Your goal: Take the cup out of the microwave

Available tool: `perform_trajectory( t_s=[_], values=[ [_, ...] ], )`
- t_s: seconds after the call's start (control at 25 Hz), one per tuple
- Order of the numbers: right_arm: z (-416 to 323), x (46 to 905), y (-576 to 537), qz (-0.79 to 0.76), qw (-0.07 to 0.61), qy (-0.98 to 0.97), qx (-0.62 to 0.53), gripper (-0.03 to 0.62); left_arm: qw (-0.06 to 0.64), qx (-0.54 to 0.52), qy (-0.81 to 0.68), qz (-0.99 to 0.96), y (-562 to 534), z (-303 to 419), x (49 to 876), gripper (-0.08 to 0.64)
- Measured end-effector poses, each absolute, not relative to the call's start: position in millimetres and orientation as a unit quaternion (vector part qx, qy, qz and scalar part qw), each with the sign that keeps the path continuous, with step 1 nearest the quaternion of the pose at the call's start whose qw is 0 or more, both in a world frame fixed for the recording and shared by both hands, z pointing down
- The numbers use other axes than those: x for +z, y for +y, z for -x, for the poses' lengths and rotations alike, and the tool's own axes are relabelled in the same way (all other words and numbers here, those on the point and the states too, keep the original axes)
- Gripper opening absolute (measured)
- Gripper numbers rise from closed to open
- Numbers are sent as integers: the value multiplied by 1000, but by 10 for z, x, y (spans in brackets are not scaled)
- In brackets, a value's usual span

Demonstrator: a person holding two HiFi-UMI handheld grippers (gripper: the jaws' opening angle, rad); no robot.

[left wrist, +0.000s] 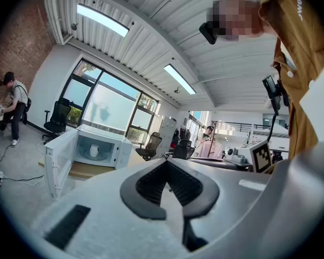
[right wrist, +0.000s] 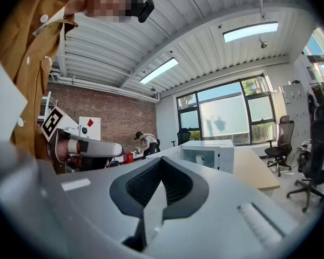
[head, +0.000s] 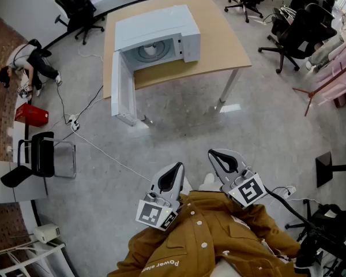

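A white microwave point(head: 155, 36) stands on a wooden table point(head: 219, 45) with its door point(head: 120, 91) swung wide open to the left. A white cup point(head: 150, 49) sits upright on the turntable inside. It also shows as the small cup point(left wrist: 94, 151) in the left gripper view and the cup point(right wrist: 200, 159) in the right gripper view. My left gripper point(head: 180, 165) and right gripper point(head: 212, 153) hang close to my body, far from the microwave. Both are shut and hold nothing, the left gripper point(left wrist: 166, 163) and the right gripper point(right wrist: 161, 161) both pointing level toward the microwave.
Grey floor lies between me and the table. A cable point(head: 98, 146) runs across it at the left. A black chair point(head: 43, 154) and a red box point(head: 31, 115) are at the left, where a person point(head: 26, 65) crouches. Office chairs point(head: 300, 33) stand at the right.
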State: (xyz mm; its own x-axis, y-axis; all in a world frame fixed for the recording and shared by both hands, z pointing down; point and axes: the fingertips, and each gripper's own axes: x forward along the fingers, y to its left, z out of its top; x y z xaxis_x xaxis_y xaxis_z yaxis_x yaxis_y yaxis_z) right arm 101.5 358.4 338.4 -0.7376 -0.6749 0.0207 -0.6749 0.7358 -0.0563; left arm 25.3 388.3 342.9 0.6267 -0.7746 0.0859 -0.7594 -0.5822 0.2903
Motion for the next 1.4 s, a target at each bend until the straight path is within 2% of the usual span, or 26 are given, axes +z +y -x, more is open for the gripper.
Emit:
perform_trajectory(
  t_s=[0.12, 0.36, 0.72, 1.08, 1.4],
  values=[
    [-998, 3377, 3578, 363, -4, 931, -33, 1, 150, -25, -432, -889, 3869, -229, 3419, -3],
    [-1000, 3494, 3584, 366, -58, 927, -63, 0, 153, -29, -432, -888, 3821, -174, 3427, -3],
    [-901, 3260, 3522, 362, 14, 931, -50, 14, 148, -31, -442, -884, 3868, 14, 3356, -3],
    [-573, 3509, 3348, 391, -16, 917, -75, 5, 167, -45, -444, -879, 3688, 523, 3520, -3],
    [-519, 3561, 2782, 404, -23, 911, -78, 5, 177, -43, -438, -880, 3151, 616, 3564, -3]
  ],
)
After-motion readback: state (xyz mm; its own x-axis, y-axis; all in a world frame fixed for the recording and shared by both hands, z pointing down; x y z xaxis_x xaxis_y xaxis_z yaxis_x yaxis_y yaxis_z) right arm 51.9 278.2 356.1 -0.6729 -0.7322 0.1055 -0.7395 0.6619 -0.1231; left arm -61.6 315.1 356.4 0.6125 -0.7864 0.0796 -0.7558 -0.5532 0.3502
